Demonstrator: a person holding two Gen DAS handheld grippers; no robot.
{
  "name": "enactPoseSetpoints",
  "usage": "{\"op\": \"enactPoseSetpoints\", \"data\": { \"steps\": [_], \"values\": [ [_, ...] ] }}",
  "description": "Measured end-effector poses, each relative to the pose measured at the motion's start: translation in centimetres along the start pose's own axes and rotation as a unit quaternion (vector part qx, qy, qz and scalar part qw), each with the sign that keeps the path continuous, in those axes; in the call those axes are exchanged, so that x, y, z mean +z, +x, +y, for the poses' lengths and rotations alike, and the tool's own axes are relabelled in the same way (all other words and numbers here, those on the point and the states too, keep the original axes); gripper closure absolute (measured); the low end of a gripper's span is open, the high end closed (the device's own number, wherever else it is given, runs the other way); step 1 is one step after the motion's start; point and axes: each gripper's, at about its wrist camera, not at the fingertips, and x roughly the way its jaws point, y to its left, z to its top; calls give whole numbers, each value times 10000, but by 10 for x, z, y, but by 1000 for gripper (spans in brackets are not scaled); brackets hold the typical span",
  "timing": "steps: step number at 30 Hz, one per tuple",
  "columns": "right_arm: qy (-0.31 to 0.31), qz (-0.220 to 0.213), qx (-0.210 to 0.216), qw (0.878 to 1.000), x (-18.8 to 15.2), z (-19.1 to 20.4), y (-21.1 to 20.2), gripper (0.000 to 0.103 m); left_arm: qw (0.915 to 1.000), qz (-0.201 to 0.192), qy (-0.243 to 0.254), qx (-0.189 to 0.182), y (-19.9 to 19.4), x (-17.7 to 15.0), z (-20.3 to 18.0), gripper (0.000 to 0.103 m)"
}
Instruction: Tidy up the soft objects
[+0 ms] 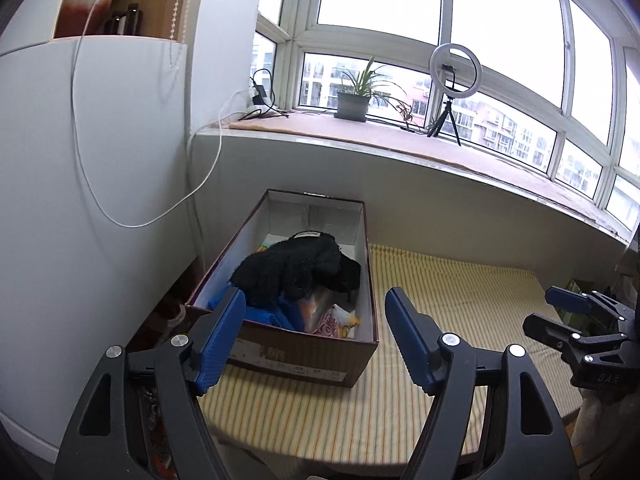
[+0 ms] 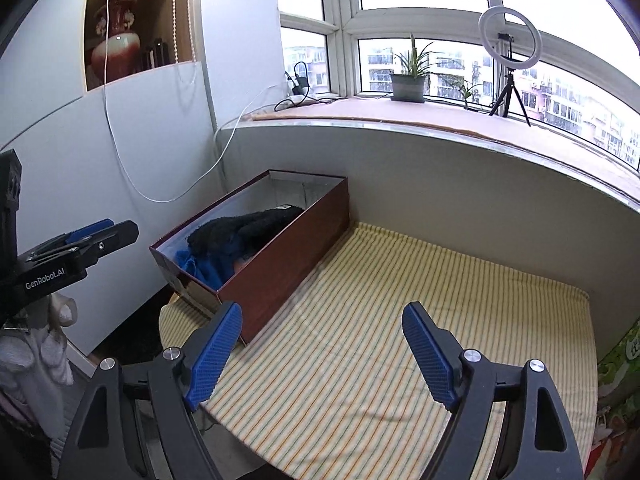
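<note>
A dark red cardboard box (image 1: pixel 304 364) stands on the striped cloth at the table's left side. In it lie a fluffy black soft item (image 1: pixel 296 268) on top, a blue cloth (image 1: pixel 260 314) under it, and an orange and pink patterned piece (image 1: pixel 332 318) near the front. My left gripper (image 1: pixel 316 304) is open and empty, above the box's near end. My right gripper (image 2: pixel 322 318) is open and empty over the cloth, right of the box (image 2: pixel 280 256). The black item (image 2: pixel 244 226) and blue cloth (image 2: pixel 204 262) also show in the right wrist view.
The table carries a yellow striped cloth (image 2: pixel 400 300). A white cabinet wall (image 1: pixel 80 180) with a hanging cable stands to the left. Behind is a windowsill with a potted plant (image 1: pixel 354 100) and a ring light on a tripod (image 1: pixel 454 80). Green packaging (image 2: pixel 624 360) sits at the right edge.
</note>
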Motion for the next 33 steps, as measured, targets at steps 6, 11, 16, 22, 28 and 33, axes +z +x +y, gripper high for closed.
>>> {"op": "enactPoseSetpoints", "data": {
  "steps": [6, 11, 16, 22, 28, 33],
  "values": [
    [21, -52, -44, 10000, -1, -3, -3, 23, 10000, 76, -14, 11, 2, -4, -2, 31],
    [42, -39, -53, 10000, -3, -5, -2, 23, 9999, 98, 19, -5, 2, -6, -5, 31],
    [45, -20, -84, 10000, -5, -5, -2, 23, 10000, 75, 57, -8, -1, -7, -9, 31],
    [72, -14, -81, 9999, -6, -8, -2, 23, 9999, 91, 103, 42, 0, -7, -13, 31],
    [96, -11, -89, 9999, -7, -11, -2, 23, 9998, 122, 113, 118, -1, -7, -17, 30],
    [123, -4, -113, 9999, -9, -15, -2, 23, 9997, 124, 49, 204, 0, -8, -16, 23]
  ]
}}
